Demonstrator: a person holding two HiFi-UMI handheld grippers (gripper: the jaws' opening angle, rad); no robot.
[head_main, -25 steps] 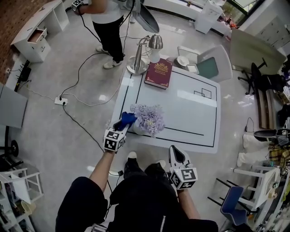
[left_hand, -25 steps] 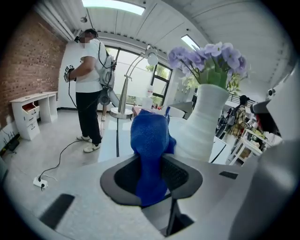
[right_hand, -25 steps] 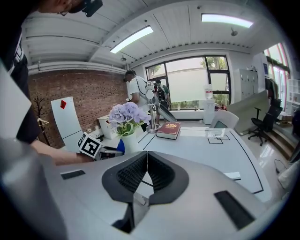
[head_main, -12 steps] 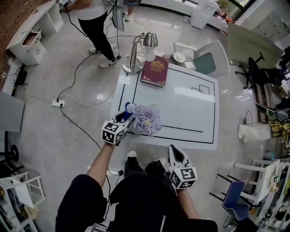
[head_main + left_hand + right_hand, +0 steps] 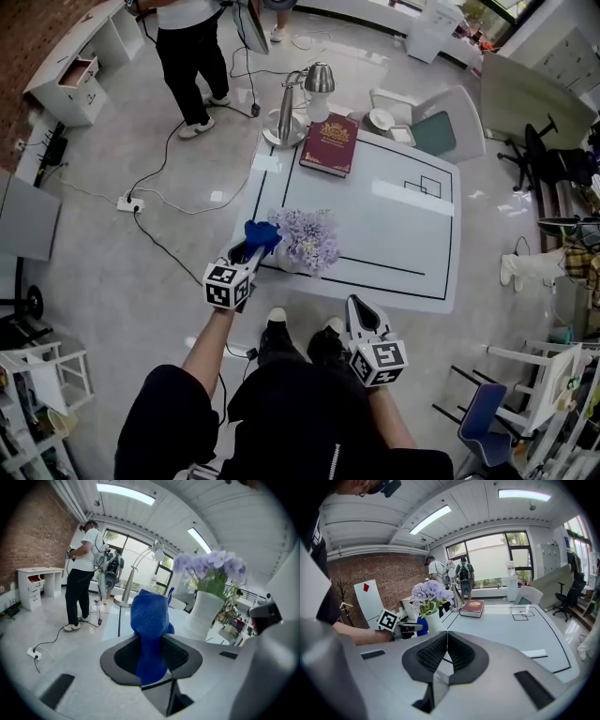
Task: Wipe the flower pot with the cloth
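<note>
Where the pale grey floor runs between a brick wall (image 5: 33,531) on the left and desks and office chairs on the right, a white table (image 5: 394,225) marked with black lines fills the middle of the room. At its far left corner lie a dark red book (image 5: 328,145) and a silver desk lamp (image 5: 295,103), with a white chair (image 5: 431,127) beyond the far edge. Cables cross the floor to a power strip (image 5: 128,202) on the left, and a person (image 5: 187,47) in a white top and dark trousers stands far left near a white cabinet (image 5: 70,80).

The white flower pot (image 5: 289,262) with purple flowers (image 5: 307,239) stands at the table's near left corner. The left gripper (image 5: 248,251) reaches in from the near left, its 2 jaws clamped on a blue cloth (image 5: 150,630) that bunches up past the tips. The cloth sits just beside the pot's left side; contact cannot be confirmed. The right gripper (image 5: 446,644) hangs off the near edge of the table, close to the person's body, with its 2 jaws pressed together and nothing between them.
</note>
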